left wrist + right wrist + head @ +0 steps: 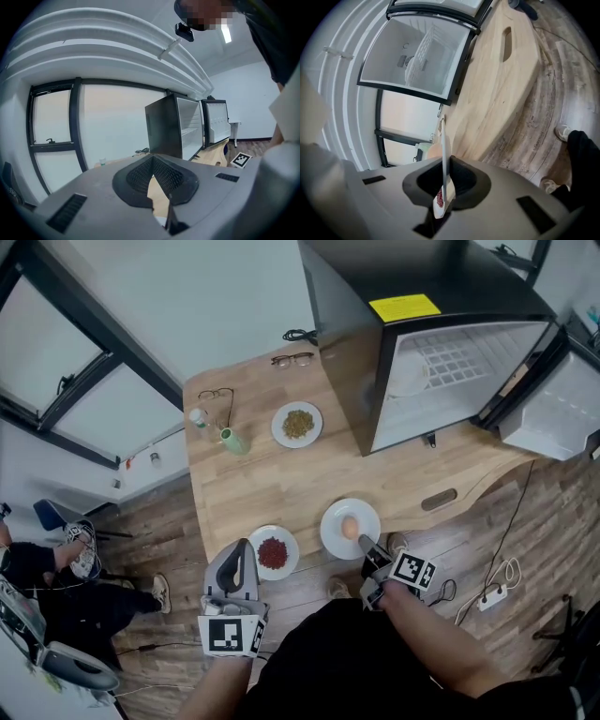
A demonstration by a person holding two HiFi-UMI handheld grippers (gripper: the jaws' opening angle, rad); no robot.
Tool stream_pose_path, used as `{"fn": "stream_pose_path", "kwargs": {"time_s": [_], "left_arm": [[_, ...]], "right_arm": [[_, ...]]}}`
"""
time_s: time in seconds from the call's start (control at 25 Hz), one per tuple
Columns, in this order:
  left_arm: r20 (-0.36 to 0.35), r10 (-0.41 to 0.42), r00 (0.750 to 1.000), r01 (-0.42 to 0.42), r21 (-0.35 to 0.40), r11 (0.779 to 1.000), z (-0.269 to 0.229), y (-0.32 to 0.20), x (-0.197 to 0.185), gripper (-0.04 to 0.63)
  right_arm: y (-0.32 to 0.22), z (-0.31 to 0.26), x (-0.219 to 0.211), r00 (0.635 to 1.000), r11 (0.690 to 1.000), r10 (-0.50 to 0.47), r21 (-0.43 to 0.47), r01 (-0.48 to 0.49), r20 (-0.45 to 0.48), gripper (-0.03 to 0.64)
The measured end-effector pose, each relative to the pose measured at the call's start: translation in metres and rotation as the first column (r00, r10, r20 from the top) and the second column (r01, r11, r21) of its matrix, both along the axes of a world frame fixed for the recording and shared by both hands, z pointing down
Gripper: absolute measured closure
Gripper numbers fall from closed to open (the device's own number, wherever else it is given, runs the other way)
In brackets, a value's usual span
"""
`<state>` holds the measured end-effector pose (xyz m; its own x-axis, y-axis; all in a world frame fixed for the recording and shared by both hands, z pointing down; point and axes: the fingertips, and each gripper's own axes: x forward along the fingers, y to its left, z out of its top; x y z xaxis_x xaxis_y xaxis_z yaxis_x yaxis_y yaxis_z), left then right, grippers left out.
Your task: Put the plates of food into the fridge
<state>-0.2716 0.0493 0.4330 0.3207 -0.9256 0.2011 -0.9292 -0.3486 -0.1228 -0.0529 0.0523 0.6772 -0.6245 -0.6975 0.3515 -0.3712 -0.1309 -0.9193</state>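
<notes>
Three white plates lie on the wooden table (281,484). One with greenish food (297,424) lies toward the back, and one with red food (273,552) sits at the front edge. The third, carrying an orange-tan lump (349,528), is at the front right. My right gripper (367,546) is shut on that plate's near rim. In the right gripper view the plate (444,154) shows edge-on between the pads of that gripper (445,161). My left gripper (243,546) hovers just left of the red-food plate, its tips together on nothing (152,158). The black fridge (441,352) stands open at the back right.
Two pairs of glasses (293,359) (217,395), a small bottle (197,416) and a green cup (232,440) lie at the table's back left. The fridge door (553,409) swings out to the right. A power strip (492,598) lies on the floor. A person (37,568) sits at far left.
</notes>
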Motion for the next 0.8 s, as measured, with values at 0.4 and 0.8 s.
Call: {"fn": "stream_pose_path", "kwargs": {"time_s": [0.4,0.8], "left_arm": [[-0.072,0.086,0.994,-0.083,0.039,0.996,-0.024,-0.038,0.064,0.591],[-0.07,0.13,0.989,-0.127,0.056,0.99,-0.039,-0.079,0.117,0.591]], "right_arm": [[-0.009,-0.039,0.056,0.999,0.999,0.031,0.029,-0.03,-0.021,0.583],[-0.045,-0.089,0.129,0.994,0.99,0.099,0.102,-0.094,-0.043,0.583]]}}
